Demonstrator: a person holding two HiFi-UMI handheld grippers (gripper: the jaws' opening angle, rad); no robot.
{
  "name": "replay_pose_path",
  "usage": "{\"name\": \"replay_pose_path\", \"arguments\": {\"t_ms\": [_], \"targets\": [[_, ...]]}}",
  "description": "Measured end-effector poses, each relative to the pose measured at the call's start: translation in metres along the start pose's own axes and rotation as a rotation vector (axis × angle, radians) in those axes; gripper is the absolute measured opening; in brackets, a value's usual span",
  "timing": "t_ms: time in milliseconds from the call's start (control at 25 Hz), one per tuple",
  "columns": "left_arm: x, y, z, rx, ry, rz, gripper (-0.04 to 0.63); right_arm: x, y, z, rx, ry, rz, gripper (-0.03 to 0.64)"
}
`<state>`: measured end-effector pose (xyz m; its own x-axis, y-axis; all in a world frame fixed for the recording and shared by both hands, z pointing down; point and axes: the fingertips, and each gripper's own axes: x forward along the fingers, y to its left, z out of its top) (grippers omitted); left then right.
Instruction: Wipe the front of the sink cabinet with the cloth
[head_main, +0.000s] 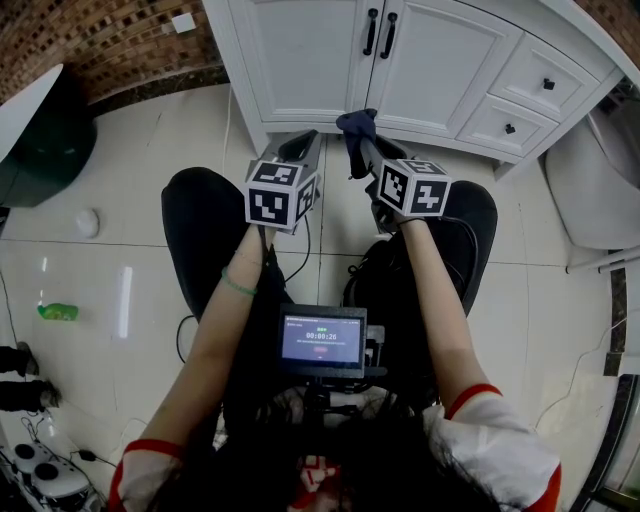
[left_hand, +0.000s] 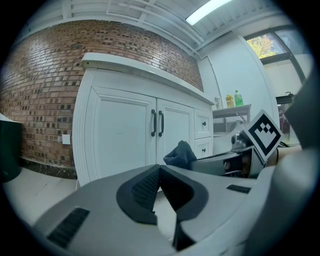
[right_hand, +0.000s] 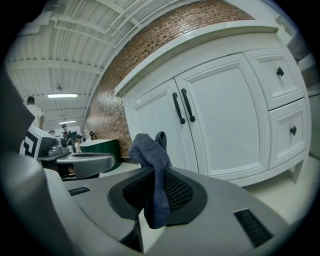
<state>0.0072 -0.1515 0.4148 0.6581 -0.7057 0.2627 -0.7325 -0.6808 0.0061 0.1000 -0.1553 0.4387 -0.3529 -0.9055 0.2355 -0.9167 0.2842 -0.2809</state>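
Note:
A white sink cabinet (head_main: 440, 60) with two doors and black handles (head_main: 379, 33) stands ahead of me. My right gripper (head_main: 362, 150) is shut on a dark blue cloth (head_main: 356, 128), a short way in front of the cabinet's base. In the right gripper view the cloth (right_hand: 152, 165) is pinched between the jaws and bunches up above them, with the cabinet doors (right_hand: 220, 115) beyond. My left gripper (head_main: 300, 150) is shut on nothing, level with the right one. The left gripper view shows its jaws (left_hand: 159, 172) closed, the cloth (left_hand: 181, 154) to the right.
Two small drawers (head_main: 530, 100) sit at the cabinet's right. A dark green tub (head_main: 40, 140) stands at the left by a brick wall (head_main: 110, 40). A white object (head_main: 600, 190) is at the right. A small green thing (head_main: 58, 312) lies on the tiled floor.

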Motion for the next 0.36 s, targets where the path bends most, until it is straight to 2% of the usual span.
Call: {"name": "replay_pose_path", "arguments": {"t_ms": [360], "targets": [[0.0029, 0.0006, 0.0027, 0.006, -0.004, 0.001, 0.021, 0.0031, -0.0022, 0.0008, -0.004, 0.004, 0.000, 0.061]]}}
